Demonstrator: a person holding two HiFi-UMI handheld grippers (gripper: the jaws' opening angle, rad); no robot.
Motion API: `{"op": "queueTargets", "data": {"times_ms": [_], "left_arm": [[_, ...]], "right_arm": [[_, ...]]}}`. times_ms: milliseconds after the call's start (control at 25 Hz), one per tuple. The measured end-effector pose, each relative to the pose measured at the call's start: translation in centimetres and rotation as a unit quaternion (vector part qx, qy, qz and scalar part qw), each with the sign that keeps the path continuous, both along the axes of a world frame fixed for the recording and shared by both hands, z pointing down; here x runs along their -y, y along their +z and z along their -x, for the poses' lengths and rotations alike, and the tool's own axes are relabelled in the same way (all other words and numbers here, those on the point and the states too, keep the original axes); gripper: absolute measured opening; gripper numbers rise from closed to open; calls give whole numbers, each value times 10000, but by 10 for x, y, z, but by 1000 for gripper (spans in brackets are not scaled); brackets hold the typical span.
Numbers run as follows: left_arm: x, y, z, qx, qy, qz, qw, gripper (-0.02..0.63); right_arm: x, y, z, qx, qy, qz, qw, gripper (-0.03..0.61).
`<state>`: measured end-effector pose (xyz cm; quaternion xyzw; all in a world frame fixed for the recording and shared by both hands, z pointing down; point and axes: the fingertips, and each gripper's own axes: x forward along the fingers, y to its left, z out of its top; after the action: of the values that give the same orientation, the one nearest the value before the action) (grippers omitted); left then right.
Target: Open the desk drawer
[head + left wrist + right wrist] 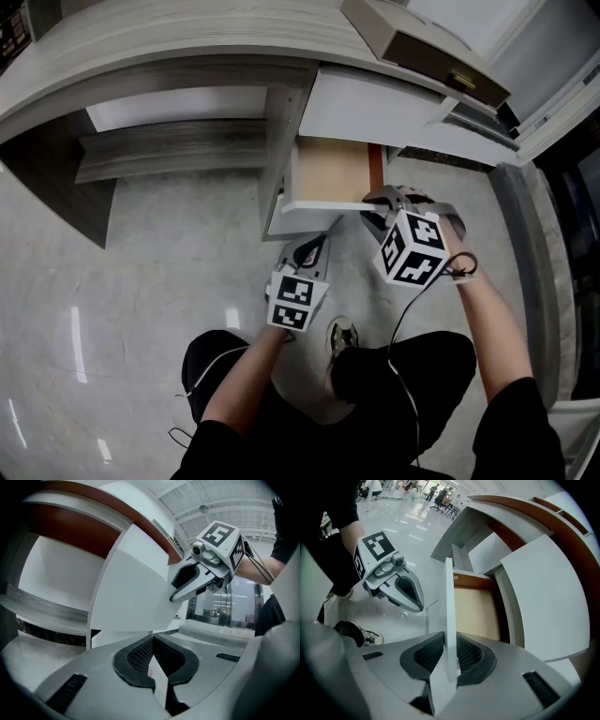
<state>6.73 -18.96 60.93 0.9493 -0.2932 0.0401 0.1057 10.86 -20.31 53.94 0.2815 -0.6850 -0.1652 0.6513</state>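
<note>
Pale glossy floor [169, 244] fills the near ground, person crouched on it, knees and a shoe [342, 335] nearest. Risks, as judgement: the drawer is gripped at one end of a thin, smooth edge, so an off-centre pull could skew it on its runners or let the pads slide off. It already looks well out, so more pull might drop it off the runners. The left gripper and the knees sit right in its path and could get bumped. Left gripper [152, 641] is nearer, just short of the front panel's left part. Its jaws are together with nothing between them, and it points about level at the panel without touching it. Right gripper [449, 644] is a bit farther and to the right, tilted down. Its jaws are part-way apart and clamped on the top edge of the front panel [323, 202] near its right end, a pad pressing on each face. Drawer [333, 169] sits beyond, pulled out from under the desk with its tan floor showing and nothing visible in it. Desk [187, 37] is farthest, a grey wood top curving across the back.
</note>
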Motion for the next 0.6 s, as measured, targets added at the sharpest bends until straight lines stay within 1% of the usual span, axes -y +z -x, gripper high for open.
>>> {"op": "queueTargets", "data": {"times_ms": [360,600], "left_arm": [[-4,1,-3,-24,97,4,9999,5],[-7,5,-3,47,170,9,9998,4]], "right_arm": [[-12,9,-1,-96,-13,6,10000,67],[-20,15,-3,-132,-13,20,9999,65]]}}
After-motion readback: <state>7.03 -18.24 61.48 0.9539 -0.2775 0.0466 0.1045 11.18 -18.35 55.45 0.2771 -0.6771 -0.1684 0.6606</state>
